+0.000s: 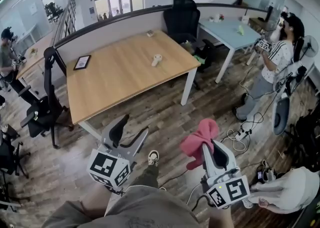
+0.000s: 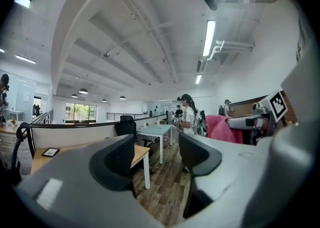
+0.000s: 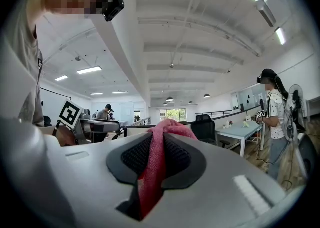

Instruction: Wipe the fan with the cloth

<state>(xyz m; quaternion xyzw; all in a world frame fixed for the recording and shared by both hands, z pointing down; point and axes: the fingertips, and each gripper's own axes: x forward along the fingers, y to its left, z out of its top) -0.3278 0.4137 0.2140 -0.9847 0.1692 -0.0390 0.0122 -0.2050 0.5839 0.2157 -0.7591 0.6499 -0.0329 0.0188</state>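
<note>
While the right gripper [image 1: 216, 148] has its fingers [image 3: 180, 159] pinching the pink cloth [image 1: 199, 139], a fold bunched above them, the left gripper [image 1: 134, 127] hangs to its left with fingers spread and nothing between them. The fan [image 1: 308, 46] stands upright on its pole at the far right, behind a standing person [image 1: 272, 67], well apart from both grippers. The right gripper is the nearer, so the cloth likely has to travel rightward and away
</note>
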